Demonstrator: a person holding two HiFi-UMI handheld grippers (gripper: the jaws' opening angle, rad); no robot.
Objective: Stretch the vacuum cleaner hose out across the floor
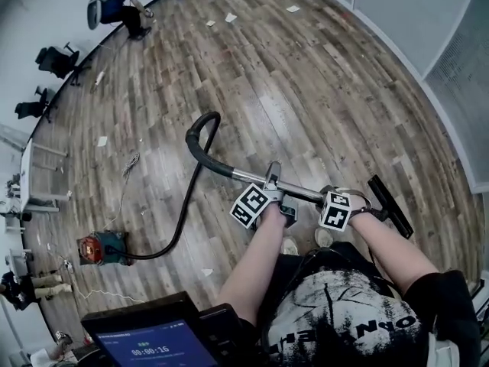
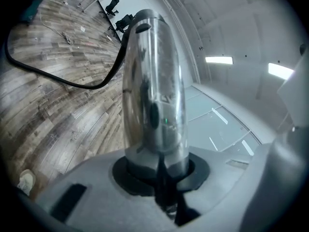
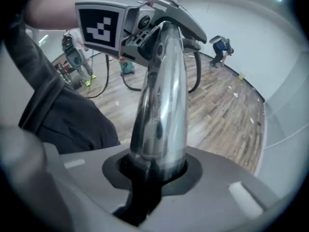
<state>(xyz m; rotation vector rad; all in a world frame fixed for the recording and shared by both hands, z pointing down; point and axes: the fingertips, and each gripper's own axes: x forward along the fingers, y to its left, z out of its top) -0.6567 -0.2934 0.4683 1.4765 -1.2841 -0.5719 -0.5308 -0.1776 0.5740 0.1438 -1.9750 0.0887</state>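
Chrome wand [image 1: 304,193]: one smooth, round, mirror-bright metal tube, w/ both claws on it. Left claw [image 1: 273,183] is closed round the tube, its grey moulded jaws pressed on either side and the dark notch btwn them hugging the metal. Right claw [image 1: 330,196] grips the same tube a bit further along, jaws clamped on it the same way, only narrowly apart. Each claw carries one white cube w/ black square markers, so two cubes.

Hose [image 1: 187,205]: one, black, matte. It starts at a curved black bend just beyond the left claw, on the side away from the right claw. From there it arcs over, then drops in one long slack curve to the floor [image 1: 306,90]. It ends at one squat red-and-teal canister [image 1: 103,248], well below and away from the left claw. The hose lies bowed, not straight. Beyond the right claw, at the wand's other end, is one flat black bar-shaped floor head [image 1: 390,205].

The floor is wood-look planks, grey-brown w/ streaky grain and a slight sheen. At least five pale paper scraps [image 1: 231,17] lie far from both claws. Two black office chairs [image 1: 57,58] stand at the far edge, and one person [image 1: 118,6] bends over near them.
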